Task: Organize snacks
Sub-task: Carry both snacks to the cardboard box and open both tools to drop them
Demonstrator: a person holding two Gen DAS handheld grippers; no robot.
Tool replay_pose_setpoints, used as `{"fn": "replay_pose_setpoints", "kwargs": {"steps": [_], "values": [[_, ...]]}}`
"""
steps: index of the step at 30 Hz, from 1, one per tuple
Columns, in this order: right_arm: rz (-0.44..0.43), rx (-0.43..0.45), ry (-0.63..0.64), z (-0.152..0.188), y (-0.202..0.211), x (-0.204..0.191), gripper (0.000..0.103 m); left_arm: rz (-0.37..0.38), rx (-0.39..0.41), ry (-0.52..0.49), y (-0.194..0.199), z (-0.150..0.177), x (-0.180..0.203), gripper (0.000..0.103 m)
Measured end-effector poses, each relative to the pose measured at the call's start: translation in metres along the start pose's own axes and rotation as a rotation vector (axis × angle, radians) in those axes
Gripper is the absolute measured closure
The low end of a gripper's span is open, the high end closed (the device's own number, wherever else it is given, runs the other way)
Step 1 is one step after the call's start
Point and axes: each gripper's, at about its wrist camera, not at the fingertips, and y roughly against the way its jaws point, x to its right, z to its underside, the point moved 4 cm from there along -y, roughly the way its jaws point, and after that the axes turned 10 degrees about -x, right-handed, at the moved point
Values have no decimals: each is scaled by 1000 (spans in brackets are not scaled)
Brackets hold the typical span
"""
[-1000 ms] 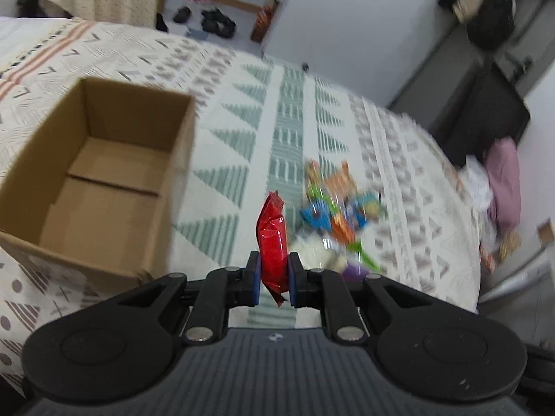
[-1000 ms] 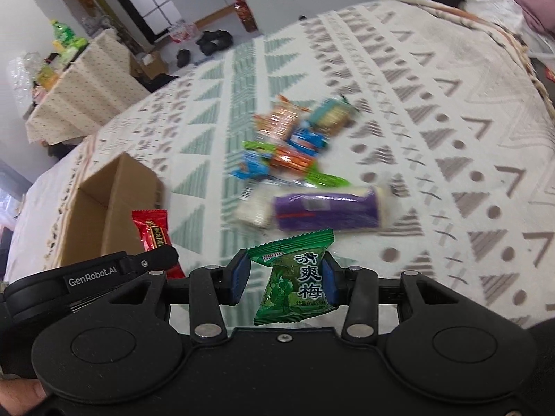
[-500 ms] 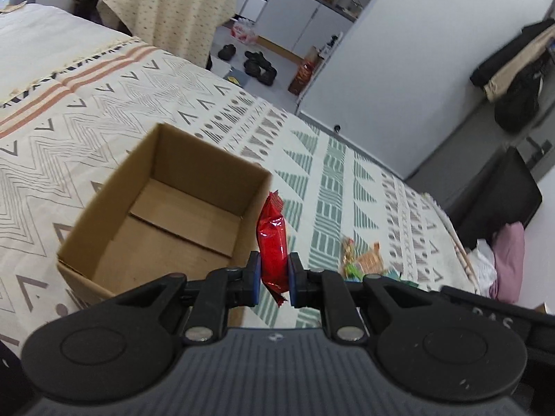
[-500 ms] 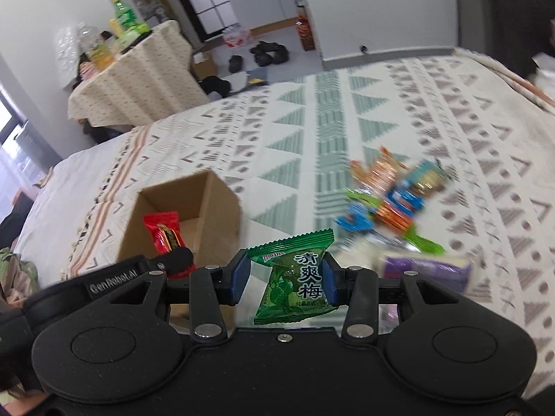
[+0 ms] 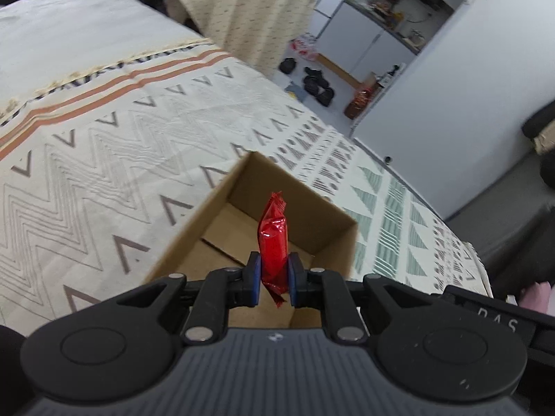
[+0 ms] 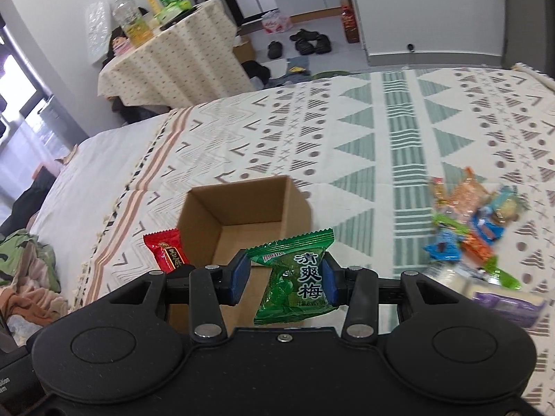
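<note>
Both wrist views above box

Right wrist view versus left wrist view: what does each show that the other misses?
Only the right wrist view shows the green plum candy in the right claw and the loose snack pile on the bedspread. Only the left wrist view shows the left claw clamping its packet. Both show the empty cardboard box and the red snack packet.

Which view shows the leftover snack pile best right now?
The right wrist view: the snack pile lies on the bedspread, blurred, right of the cardboard box. The left wrist view shows none of it.
</note>
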Motion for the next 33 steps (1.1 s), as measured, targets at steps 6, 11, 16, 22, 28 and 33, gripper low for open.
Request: {"fn": "replay_pose_setpoints", "kwargs": {"steps": [6,11,16,22,28,33], "values": [[-64,-42,-7,-7,-18,-16,61,-60,39,64,4,-7,-10,81],[-97,-45,3,-14,-25,-25,60,-99,31,87,4,-5,-12,51],[-148,-53,-2,-19,-31,-29,57,-137,25,111,4,-4,-13,35],[-150,-39,-32,-15,-22,-12,48,-176,28,74,2,1,-1,23],[-97,-10,-58,-1,0,17,35,-191,11,10,2,12,21,15],[-75,37,-93,11,20,43,27,-201,0,-77,10,26,49,9]]}}
